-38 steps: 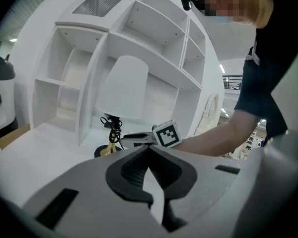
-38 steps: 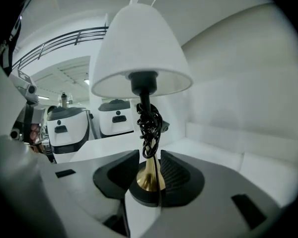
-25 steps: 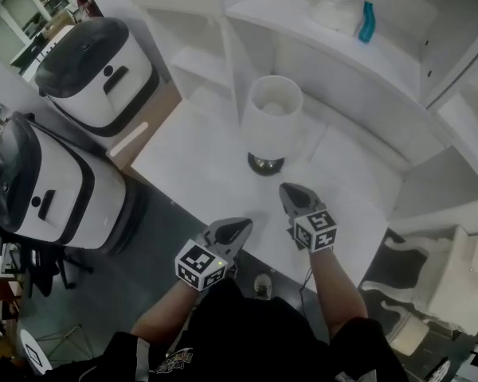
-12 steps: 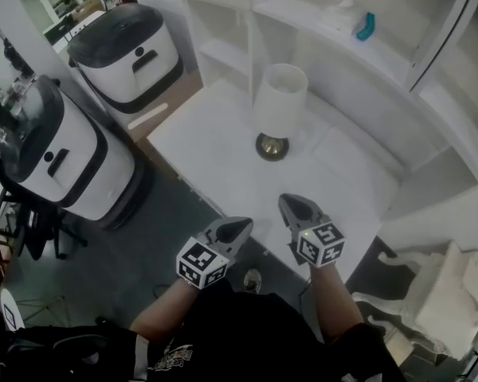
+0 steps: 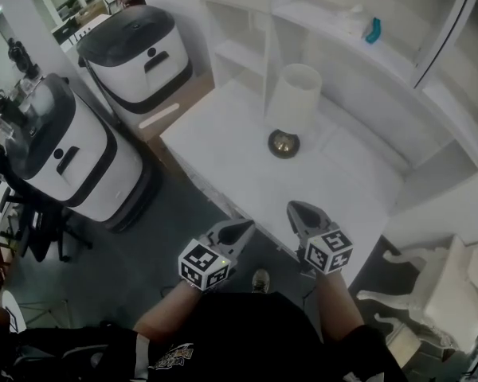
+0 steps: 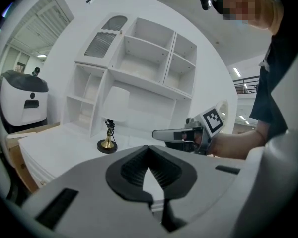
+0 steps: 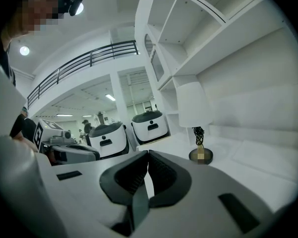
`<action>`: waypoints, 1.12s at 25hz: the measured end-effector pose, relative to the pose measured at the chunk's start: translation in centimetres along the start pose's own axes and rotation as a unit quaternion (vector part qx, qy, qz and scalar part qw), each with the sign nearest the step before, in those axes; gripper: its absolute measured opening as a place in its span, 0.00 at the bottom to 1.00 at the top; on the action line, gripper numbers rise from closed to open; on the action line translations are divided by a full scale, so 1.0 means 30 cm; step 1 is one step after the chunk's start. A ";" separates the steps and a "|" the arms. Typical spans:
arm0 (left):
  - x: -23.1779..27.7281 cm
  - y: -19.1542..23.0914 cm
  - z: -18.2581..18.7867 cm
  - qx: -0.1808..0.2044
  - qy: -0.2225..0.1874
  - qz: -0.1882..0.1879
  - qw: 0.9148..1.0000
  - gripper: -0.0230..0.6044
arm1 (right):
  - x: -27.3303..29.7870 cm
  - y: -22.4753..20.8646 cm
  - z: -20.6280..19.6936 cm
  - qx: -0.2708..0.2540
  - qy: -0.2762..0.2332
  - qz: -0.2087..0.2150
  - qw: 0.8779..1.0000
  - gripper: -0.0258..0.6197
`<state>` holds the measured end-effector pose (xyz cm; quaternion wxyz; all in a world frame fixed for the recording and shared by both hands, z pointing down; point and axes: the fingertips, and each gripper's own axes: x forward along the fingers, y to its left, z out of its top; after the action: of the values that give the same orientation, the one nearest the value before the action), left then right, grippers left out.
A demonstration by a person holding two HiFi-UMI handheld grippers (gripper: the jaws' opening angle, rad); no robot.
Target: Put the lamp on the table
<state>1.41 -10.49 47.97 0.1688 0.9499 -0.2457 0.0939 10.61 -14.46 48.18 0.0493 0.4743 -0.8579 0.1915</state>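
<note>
The table lamp with a white cylindrical shade and round brass base (image 5: 291, 110) stands upright on the white rectangular worktop (image 5: 223, 146), long axis vertical; the placing looks done; the lamp lies straight ahead of both tools and well apart from them, slightly nearer the right tool (image 5: 295, 208); the left tool (image 5: 244, 226) hangs beside that one at the worktop's near edge; both have jaws pressed together on nothing; no brand or writing is legible, only black-and-white squares on the marker cubes (image 5: 202, 264).
</note>
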 end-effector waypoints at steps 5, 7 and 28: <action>-0.102 0.048 -0.003 0.006 0.008 -0.021 1.000 0.04 | 0.032 0.120 -0.016 0.012 -0.009 -0.026 1.000 0.08; -0.140 0.070 -0.012 0.007 0.012 -0.028 1.000 0.04 | 0.044 0.173 -0.026 0.015 -0.012 -0.035 0.999 0.08; -0.360 0.110 -0.079 0.020 0.028 -0.142 0.989 0.04 | 0.056 0.501 -0.132 0.035 -0.025 -0.122 0.992 0.08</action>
<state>-9.77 -7.64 48.23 0.1681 0.9753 -0.1016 0.1006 -3.21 -7.15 48.05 0.0345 0.5813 -0.7875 0.2017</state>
